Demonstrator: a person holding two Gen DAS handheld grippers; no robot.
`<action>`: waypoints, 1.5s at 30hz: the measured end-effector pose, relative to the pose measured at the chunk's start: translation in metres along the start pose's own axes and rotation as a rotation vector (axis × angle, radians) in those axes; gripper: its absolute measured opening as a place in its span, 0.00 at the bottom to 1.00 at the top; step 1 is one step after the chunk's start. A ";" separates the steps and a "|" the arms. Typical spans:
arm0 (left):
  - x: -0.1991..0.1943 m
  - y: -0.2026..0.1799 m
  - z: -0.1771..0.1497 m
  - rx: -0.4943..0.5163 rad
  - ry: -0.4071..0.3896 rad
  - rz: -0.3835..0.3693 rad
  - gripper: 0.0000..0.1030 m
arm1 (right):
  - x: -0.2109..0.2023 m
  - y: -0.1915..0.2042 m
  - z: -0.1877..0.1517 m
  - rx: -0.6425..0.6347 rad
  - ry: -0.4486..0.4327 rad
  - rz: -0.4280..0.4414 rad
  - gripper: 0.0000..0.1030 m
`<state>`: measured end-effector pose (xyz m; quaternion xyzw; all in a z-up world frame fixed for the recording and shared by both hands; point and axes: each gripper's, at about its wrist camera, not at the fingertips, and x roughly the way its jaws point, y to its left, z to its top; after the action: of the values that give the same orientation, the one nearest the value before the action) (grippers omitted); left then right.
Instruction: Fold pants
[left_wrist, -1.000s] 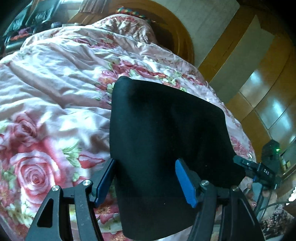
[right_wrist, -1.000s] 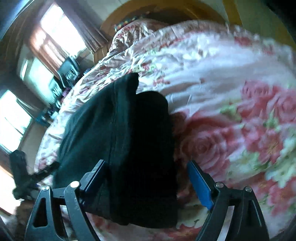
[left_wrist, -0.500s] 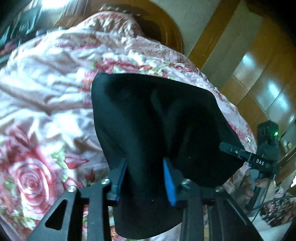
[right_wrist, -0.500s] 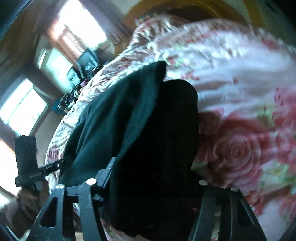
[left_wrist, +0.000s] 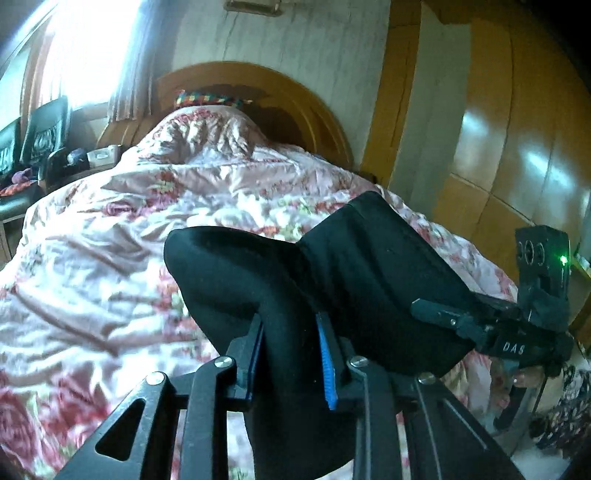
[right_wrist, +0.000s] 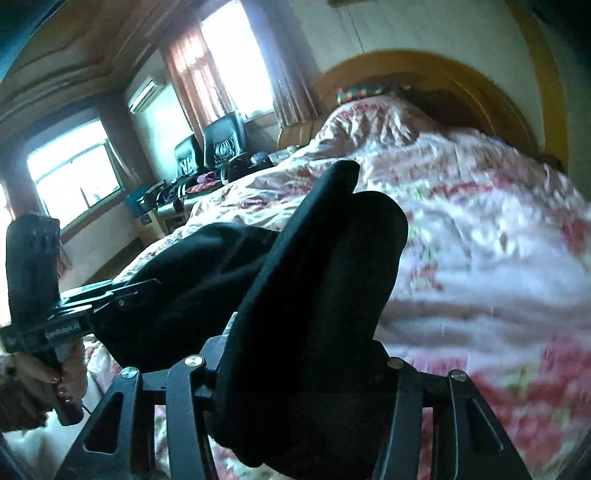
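From the left wrist camera, the left gripper (left_wrist: 291, 363) is clamped on a thick fold of the black pants (left_wrist: 362, 280); its blue pads (left_wrist: 327, 365) press the cloth from both sides. The pants are lifted above the bed (left_wrist: 110, 258), which carries a pink quilt with roses, and the cloth bulges in a rounded loop ahead of the fingers and hangs down below them. At the right edge the right gripper (left_wrist: 436, 314) reaches into the far side of the same pants, with a green light on its body and a hand (left_wrist: 524, 380) under it. Behind the bed stands a curved wooden headboard (left_wrist: 295, 107), and at the left a bright window (left_wrist: 81, 48) with black chairs (left_wrist: 44, 125) beside it. From the right wrist camera, the right gripper (right_wrist: 303, 369) is closed on the pants (right_wrist: 317, 280) too; the cloth fills the gap between its fingers and hides the pads. The pants rise in a tall fold in front and stretch to the left, to the left gripper (right_wrist: 136, 286), which bites the other end. A hand (right_wrist: 48, 373) with painted nails holds that gripper by its handle. The bed (right_wrist: 480, 240) lies under and to the right, somewhat blurred.
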<state>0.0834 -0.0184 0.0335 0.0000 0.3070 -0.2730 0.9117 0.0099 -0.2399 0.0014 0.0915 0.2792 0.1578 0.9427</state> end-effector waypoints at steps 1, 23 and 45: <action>0.004 0.003 0.007 -0.010 -0.015 0.004 0.25 | 0.003 -0.004 0.006 0.005 -0.012 0.002 0.51; 0.152 0.055 0.010 0.054 0.083 0.229 0.38 | 0.137 -0.161 0.014 0.507 0.083 -0.094 0.67; 0.052 0.007 -0.070 -0.142 0.111 0.438 0.57 | 0.017 -0.021 -0.036 0.117 0.002 -0.450 1.00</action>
<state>0.0820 -0.0264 -0.0532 0.0174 0.3681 -0.0459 0.9285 0.0092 -0.2504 -0.0423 0.0814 0.3024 -0.0727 0.9469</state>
